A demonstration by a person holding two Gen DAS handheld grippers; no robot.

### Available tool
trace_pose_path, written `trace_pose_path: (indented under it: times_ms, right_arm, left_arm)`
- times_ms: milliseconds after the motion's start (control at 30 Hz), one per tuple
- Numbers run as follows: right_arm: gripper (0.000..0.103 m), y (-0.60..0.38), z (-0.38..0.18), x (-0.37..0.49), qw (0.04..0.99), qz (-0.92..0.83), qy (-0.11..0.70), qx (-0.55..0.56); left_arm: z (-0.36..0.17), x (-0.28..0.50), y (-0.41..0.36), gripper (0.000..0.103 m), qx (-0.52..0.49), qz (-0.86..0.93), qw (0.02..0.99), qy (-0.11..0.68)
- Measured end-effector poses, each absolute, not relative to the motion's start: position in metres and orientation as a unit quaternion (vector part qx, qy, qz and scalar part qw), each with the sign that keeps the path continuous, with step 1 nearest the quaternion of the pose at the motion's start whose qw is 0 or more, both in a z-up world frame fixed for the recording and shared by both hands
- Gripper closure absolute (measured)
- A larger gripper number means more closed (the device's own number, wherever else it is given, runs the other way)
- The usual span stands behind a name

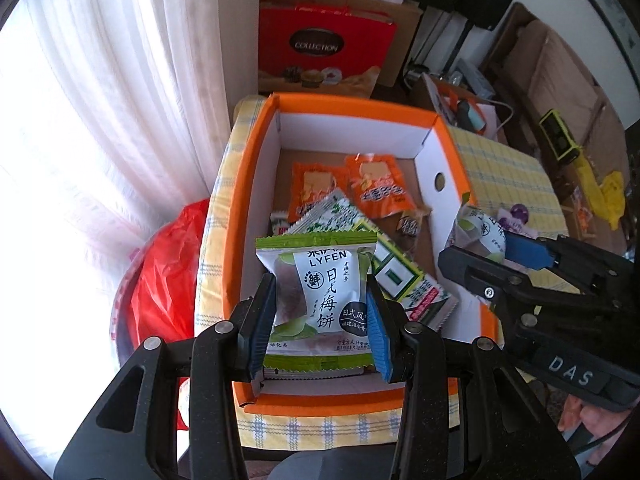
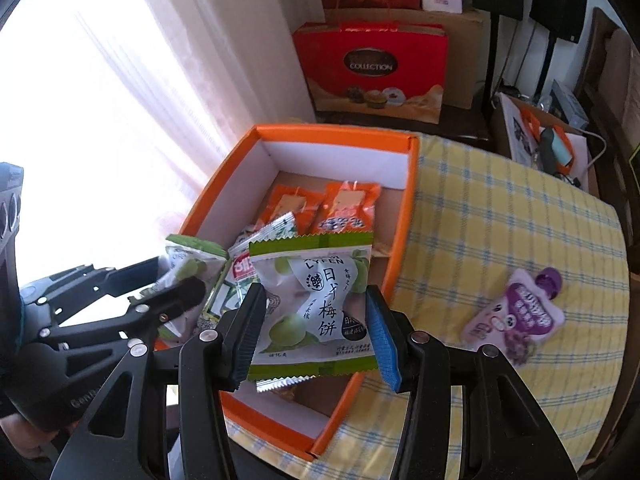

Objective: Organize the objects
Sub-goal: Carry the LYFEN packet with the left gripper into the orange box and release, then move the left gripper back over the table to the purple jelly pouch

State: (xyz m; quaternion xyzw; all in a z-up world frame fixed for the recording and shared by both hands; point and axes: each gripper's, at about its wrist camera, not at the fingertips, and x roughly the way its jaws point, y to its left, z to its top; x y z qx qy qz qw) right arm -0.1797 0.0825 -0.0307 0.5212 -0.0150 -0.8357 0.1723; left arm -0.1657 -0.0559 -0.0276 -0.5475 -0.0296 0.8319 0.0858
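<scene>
Two green-and-white foil plum-cake packets (image 1: 320,300) (image 2: 316,308), one pinched in each of my grippers (image 1: 322,320) (image 2: 316,332), above orange cardboard box (image 1: 256,152), yellow checked tablecloth (image 2: 500,220).

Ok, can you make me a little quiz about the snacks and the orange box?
1. True or false: each gripper, left gripper and right gripper, holds a green-and-white snack packet.
2. What still lies on the yellow checked tablecloth, outside the orange box? A) purple pouch B) red apple C) spoon
3. What colour are the two packets at the far end of the box?

Key: 1 true; 2 A; 3 orange.
</scene>
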Motion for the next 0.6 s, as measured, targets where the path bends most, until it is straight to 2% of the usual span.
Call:
trace_pose_path:
  times_ms: [233, 333, 500, 600]
  right_arm:
    - [0.048, 0.073, -0.044, -0.179, 0.173, -0.83, -0.009, 0.531]
    - [0.043, 0.075, -0.043, -0.178, 0.176, -0.831, -0.016, 0.528]
    - [0.043, 0.086, -0.031, -0.174, 0.167, -0.84, -0.012, 0.516]
    - [0.04, 0.1, -0.022, -0.172, 0.157, -0.846, -0.015, 0.509]
  left_arm:
    - [-0.039, -0.167, -0.061, 0.062, -0.56, 0.825, 0.074, -0.031]
    - [-0.036, -0.166, -0.063, 0.058, -0.557, 0.826, 0.075, -0.034]
    - [-0.022, -0.166, -0.06, 0.055, -0.547, 0.832, 0.08, -0.038]
    - [-0.012, -0.167, -0.054, 0.048, -0.54, 0.837, 0.084, -0.035]
